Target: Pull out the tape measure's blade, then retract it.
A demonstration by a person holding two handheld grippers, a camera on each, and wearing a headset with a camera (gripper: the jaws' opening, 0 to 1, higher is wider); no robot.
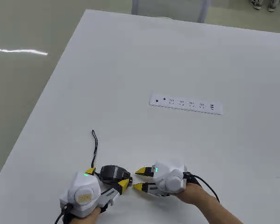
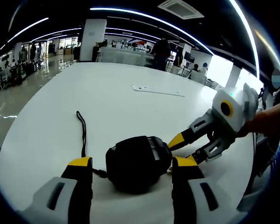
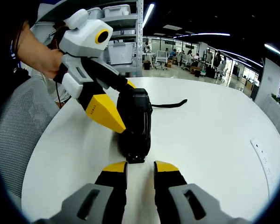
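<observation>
A black tape measure (image 1: 114, 173) (image 2: 137, 163) (image 3: 135, 121) lies near the front edge of the white table (image 1: 177, 60), and its black wrist strap (image 1: 94, 142) (image 2: 82, 130) trails away from me. My left gripper (image 1: 107, 178) (image 2: 132, 163) is shut on the case, one yellow-tipped finger (image 3: 104, 112) on each side. My right gripper (image 1: 140, 179) (image 3: 140, 168) (image 2: 186, 148) faces the case from the right. Its jaws stand a little apart with nothing between them, just short of the blade's end (image 3: 136, 159).
A white power strip (image 1: 185, 103) (image 2: 158, 91) lies on the table further out and to the right. The table's left edge (image 1: 41, 98) drops to the floor. A chair (image 1: 170, 9) stands at the far side.
</observation>
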